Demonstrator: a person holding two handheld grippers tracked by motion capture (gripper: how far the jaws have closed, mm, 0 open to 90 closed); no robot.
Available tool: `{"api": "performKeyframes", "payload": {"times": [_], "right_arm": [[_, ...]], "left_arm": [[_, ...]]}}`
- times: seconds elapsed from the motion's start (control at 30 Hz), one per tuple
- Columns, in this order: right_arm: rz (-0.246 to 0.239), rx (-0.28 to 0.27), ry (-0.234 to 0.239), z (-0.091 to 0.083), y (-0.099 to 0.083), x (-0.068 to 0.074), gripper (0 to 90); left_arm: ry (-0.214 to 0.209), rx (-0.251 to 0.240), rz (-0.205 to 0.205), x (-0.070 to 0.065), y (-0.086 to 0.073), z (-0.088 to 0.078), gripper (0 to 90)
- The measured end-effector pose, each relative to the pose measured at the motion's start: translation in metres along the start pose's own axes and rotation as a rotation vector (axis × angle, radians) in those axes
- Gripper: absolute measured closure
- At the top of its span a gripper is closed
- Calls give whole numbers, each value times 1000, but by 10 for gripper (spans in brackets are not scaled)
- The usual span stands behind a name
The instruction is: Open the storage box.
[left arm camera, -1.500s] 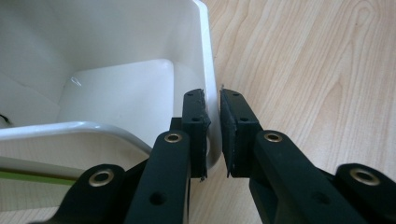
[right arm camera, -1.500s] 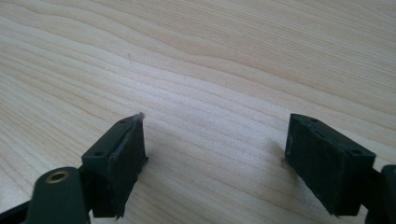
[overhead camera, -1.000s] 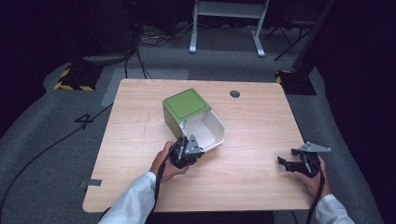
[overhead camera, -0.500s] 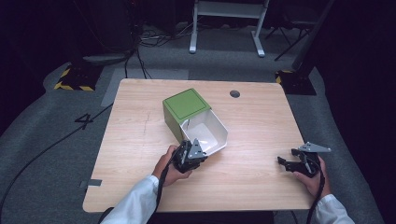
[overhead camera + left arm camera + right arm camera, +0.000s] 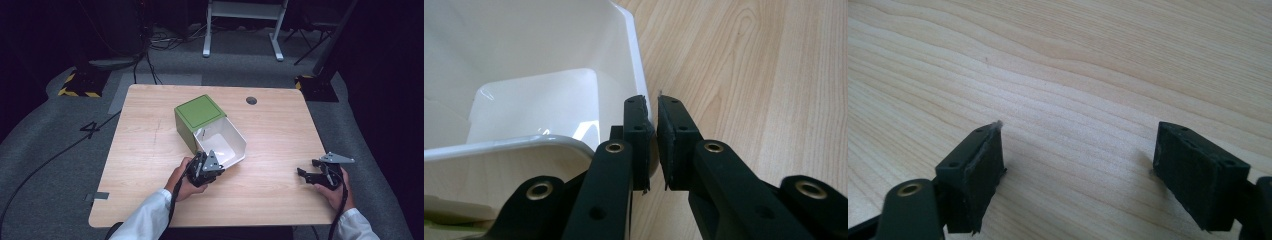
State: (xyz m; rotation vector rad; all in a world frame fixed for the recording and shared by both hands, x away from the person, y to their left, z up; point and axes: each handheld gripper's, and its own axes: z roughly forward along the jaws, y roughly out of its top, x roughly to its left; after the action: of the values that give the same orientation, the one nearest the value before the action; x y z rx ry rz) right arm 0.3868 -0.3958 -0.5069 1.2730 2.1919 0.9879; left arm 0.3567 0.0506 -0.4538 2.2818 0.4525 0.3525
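Pinching the front wall of the white drawer (image 5: 223, 141), the left gripper (image 5: 208, 169) has its jaws clamped on the thin plastic rim, one pad inside and one outside, as the left gripper view shows at the drawer's corner (image 5: 636, 75). The drawer stands partly pulled out of the green box (image 5: 198, 114), near the middle of the table (image 5: 150, 165), its open end toward the person. The step in hand looks like sliding the drawer out, so the pull should run straight along the drawer's length, level with the tabletop, or the box may drag along or the drawer may jam askew. A firm grip matters, since the wall is smooth and could slip from the pads. The right gripper (image 5: 311, 176) rests well apart near the table's right edge, jaws wide open over bare wood, holding nothing; it could brace the green box if that starts to shift.
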Motion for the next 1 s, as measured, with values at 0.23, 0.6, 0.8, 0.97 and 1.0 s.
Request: {"api": "performKeyframes", "payload": {"times": [0.23,0.6,0.8,0.97,1.0], "right_arm": [[0,0,0,0,0,0,203],[0,0,0,0,0,0,204],[0,0,0,0,0,0,203],[0,0,0,0,0,0,203],[0,0,0,0,0,0,203]], "left_arm": [[1,1,-1,0,1,2,828],[-28,-33,-6,0,2,-2,653],[-37,-51,-5,0,5,-8,599],[-37,-78,-2,-2,8,-15,520],[-29,-86,2,-2,10,-18,504]]}}
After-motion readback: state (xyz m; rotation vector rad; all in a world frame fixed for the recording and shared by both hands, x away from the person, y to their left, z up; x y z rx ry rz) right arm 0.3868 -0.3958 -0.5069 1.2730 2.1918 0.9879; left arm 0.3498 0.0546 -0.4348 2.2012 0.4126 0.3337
